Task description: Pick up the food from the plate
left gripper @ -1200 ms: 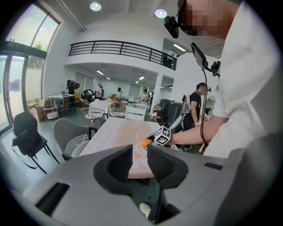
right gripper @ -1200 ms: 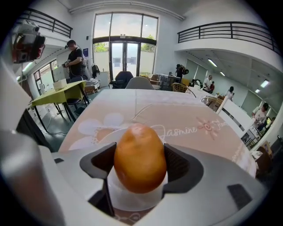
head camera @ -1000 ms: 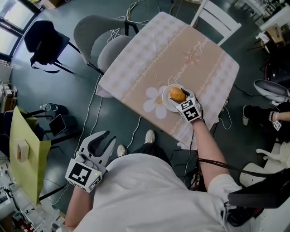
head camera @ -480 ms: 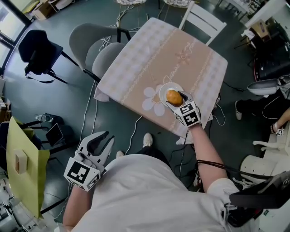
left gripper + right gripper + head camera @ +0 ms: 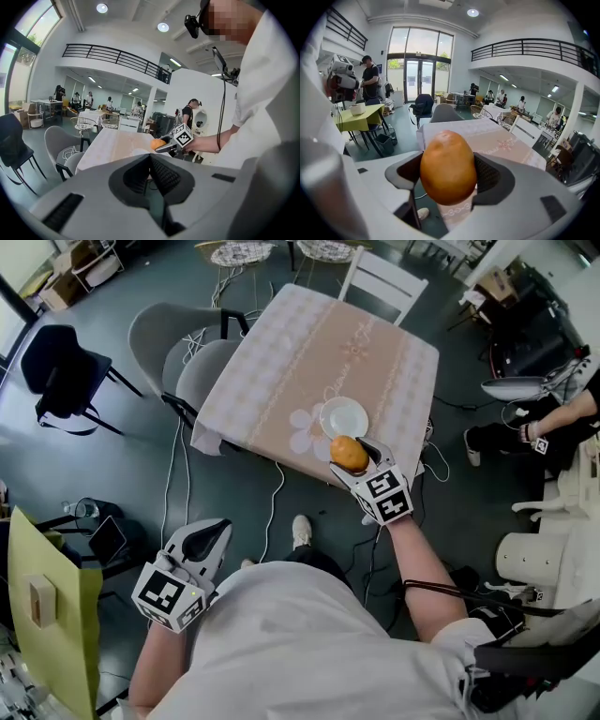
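Nearest, the left gripper (image 5: pixel 151 171) hangs low at the person's side, its jaws pressed together with nothing between them. Farther out, the right gripper (image 5: pixel 362 457) clamps the orange-brown oval food (image 5: pixel 447 166) above the near edge of the cloth-covered surface (image 5: pixel 281 362), just beside the white plate (image 5: pixel 344 417). Its jaws hide the food's sides. The cursive lettering (image 5: pixel 354 350) on the cloth is too small to read.

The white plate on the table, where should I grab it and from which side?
Take the plate by its thin raised rim, at the edge nearest the person, coming in low across the table's near side. It lies flat and shallow, so only the rim offers the jaws a pinch. The right gripper is full, shut on the orange food.
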